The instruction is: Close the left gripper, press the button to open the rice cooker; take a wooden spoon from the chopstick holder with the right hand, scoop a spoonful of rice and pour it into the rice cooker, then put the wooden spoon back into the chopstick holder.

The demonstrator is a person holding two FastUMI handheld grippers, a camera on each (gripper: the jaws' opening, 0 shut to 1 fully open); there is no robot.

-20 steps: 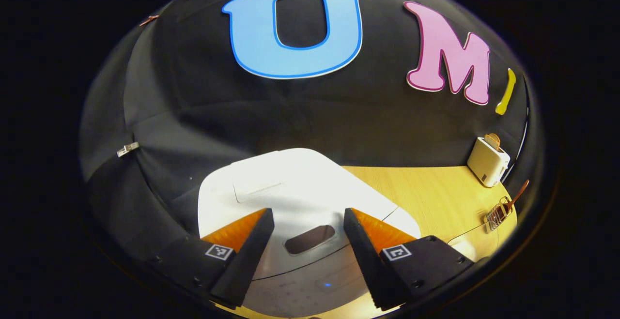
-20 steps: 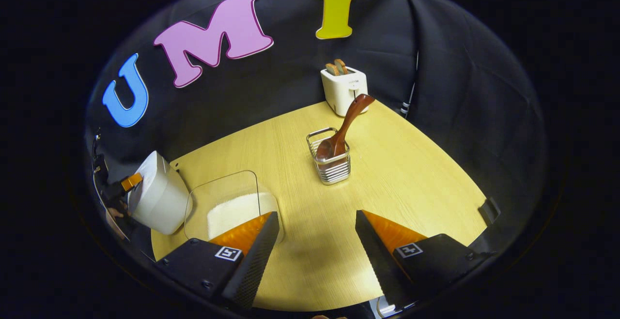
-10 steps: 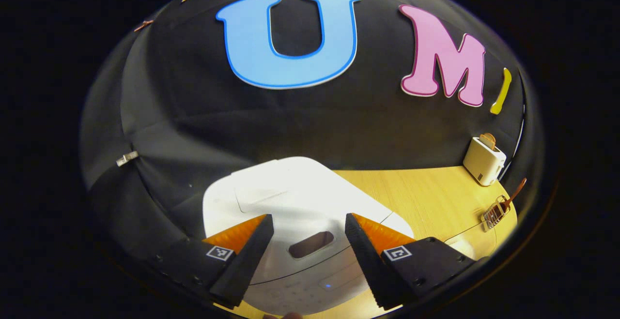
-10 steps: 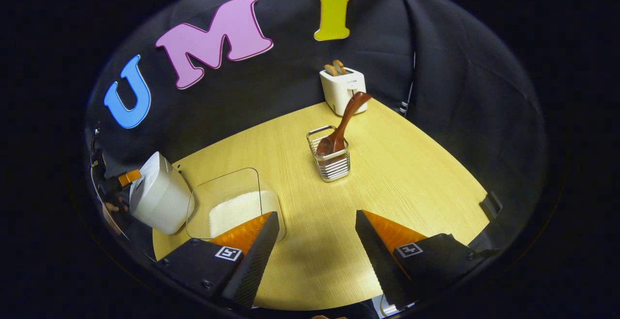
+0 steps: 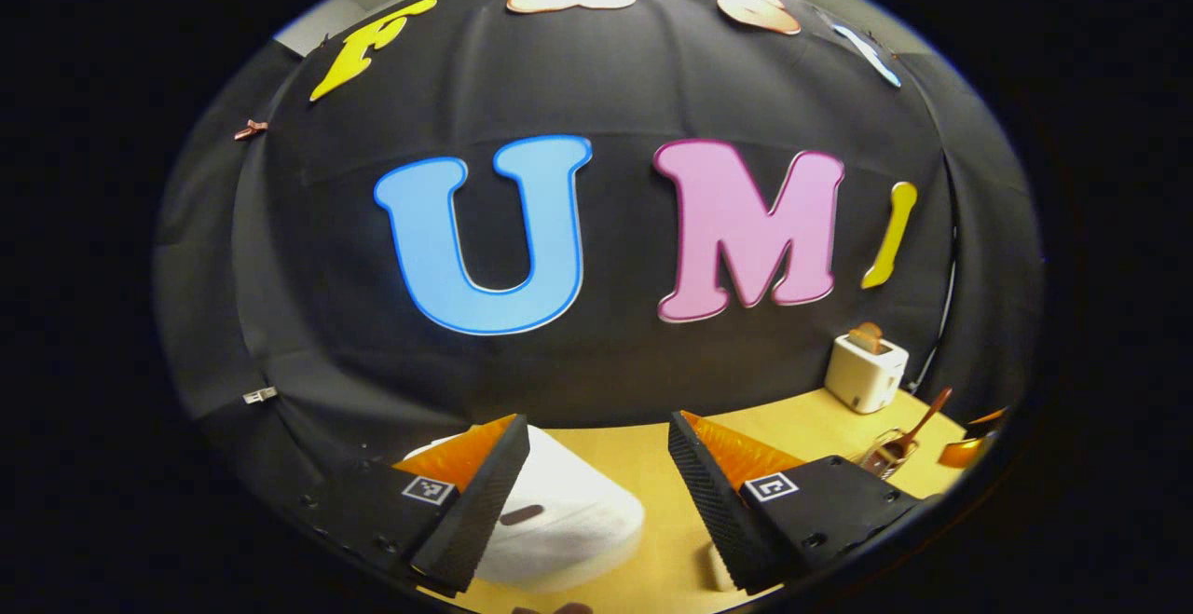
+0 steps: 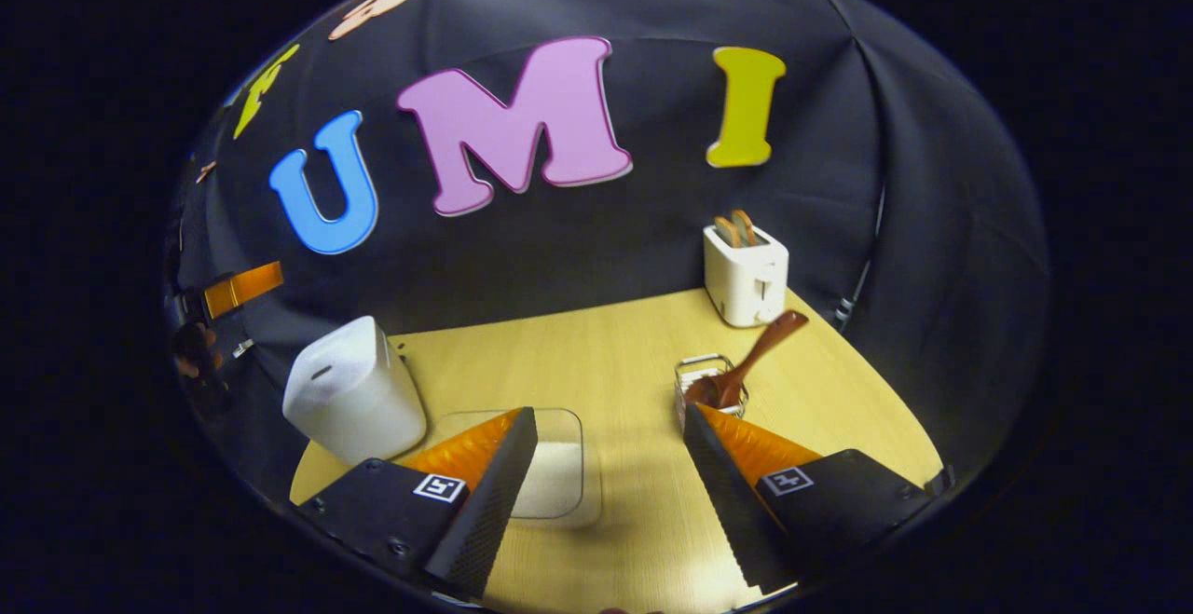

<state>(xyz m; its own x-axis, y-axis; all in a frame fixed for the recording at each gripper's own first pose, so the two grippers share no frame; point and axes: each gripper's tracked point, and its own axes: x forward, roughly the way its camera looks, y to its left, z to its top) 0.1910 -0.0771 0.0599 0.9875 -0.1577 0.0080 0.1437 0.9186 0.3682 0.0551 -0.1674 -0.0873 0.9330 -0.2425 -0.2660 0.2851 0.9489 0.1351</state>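
Leaning in the wire holder (image 6: 709, 381) on the table (image 6: 606, 353), bowl end down inside, handle slanting up and to the right toward the toaster (image 6: 745, 266): the wooden spoon (image 6: 746, 372) in the right gripper view. Standing just beside the tip of the right gripper (image 6: 610, 484), that holder, partly hidden behind one finger. Spread wide, the fingers (image 6: 489, 493) of this gripper, holding nothing and touching nothing, hanging above the tabletop. Lying under the opposite finger, a clear container of rice (image 6: 555, 479), flat on the table. Sitting at the left of the table, lid down, the white rice cooker (image 6: 349, 400), well apart from the holder. Farther left at the rim, a piece of the other gripper, too small to read.

Seen from the left gripper view: the rice cooker (image 5: 569, 516) low between and below the fingers of the left gripper (image 5: 596, 493), its dark button slot facing up. Held well apart, these fingers (image 5: 713, 502), gripping nothing, raised clear of the lid. Far off to the right, the toaster (image 5: 865, 372) by the wall, and the holder (image 5: 885, 451) with the spoon (image 5: 918, 423) tilting up and right.
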